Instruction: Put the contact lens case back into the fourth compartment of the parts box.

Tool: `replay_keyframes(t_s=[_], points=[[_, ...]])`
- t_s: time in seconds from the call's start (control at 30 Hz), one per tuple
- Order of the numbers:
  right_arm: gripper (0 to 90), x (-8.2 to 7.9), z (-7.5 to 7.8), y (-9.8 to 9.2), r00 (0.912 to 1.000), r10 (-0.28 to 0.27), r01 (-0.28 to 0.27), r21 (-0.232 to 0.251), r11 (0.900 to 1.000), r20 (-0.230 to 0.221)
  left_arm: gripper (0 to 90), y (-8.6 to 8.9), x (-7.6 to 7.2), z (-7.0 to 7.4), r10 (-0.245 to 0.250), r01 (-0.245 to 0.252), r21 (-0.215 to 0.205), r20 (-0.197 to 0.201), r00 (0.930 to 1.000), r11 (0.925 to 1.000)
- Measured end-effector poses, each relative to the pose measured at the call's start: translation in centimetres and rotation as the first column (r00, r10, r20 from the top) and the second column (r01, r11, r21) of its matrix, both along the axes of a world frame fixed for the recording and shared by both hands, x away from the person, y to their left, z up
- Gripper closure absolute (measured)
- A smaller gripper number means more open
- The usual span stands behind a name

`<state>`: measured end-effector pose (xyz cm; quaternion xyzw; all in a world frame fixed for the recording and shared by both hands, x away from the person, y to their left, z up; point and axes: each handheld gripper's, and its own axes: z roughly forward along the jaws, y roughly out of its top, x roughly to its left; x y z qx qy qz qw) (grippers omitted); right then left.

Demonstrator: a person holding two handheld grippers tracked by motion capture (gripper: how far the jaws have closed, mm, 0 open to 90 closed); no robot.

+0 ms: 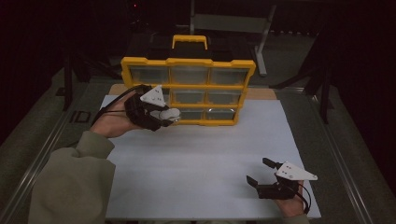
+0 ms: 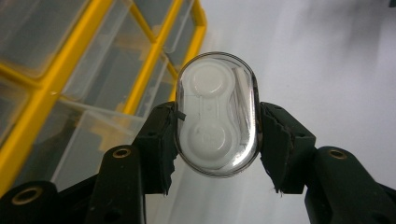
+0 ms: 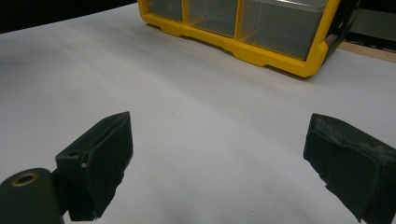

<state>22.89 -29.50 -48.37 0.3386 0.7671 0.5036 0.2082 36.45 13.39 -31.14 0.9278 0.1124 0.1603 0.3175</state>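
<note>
A white sheet (image 1: 201, 158) covers the table, and at its far edge stands one yellow organizer box (image 1: 188, 91), tilted upright so its clear-fronted drawers face the person. Nine drawers show, in three rows of three, with one yellow carrying handle (image 1: 189, 41) on top.

The left gripper (image 1: 169, 115) is raised in front of the box's lower left drawers, close to the front but, as far as the high view shows, not touching it. Its jaws are pressed onto one small clear oval case (image 2: 217, 114) with a white two-cup insert inside, most likely a contact lens case. The jaws pinch it across its short width, so its long axis runs straight out along the line of the jaws, away from the hand. In the left gripper view the drawers lie just to the left of the case, so the box is beside the case, not ahead of it. Any move into a drawer would probably need the hand to turn toward the box, and this hand is much the nearer one.

The right gripper (image 1: 261, 171) rests low on the sheet near the person's edge, well apart from the box, its jaws spread wide with nothing between them.
</note>
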Motion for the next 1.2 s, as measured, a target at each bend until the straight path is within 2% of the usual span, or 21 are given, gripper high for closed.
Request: replay_keyframes(t_s=[0.27, 0.4, 0.67, 1.2], points=[[7.9, 0.0, 0.0, 0.0, 1.0, 0.0, 0.0, 0.002, 1.0, 0.001, 49.3, 1.0, 0.9, 0.7, 0.043, -0.043, -0.012, 0.004, 0.9991, 0.999], [7.9, 0.0, 0.0, 0.0, 1.0, 0.001, -0.001, 0.002, 1.0, 0.0, 49.3, 2.0, 1.6, 1.0, 0.081, -0.081, -0.01, 0.002, 0.9967, 0.9967], [7.9, 0.0, 0.0, 0.0, 1.0, 0.0, 0.0, 0.001, 1.0, -0.002, 49.3, 3.0, 2.4, 1.0, 0.123, -0.123, -0.006, -0.008, 0.9923, 0.9923], [7.9, 0.0, 0.0, 0.0, 1.0, 0.002, -0.002, 0.003, 1.0, -0.003, 49.3, 3.4, 4.0, 0.5, 0.173, -0.171, 0.04, -0.048, 0.9837, 0.9844]])
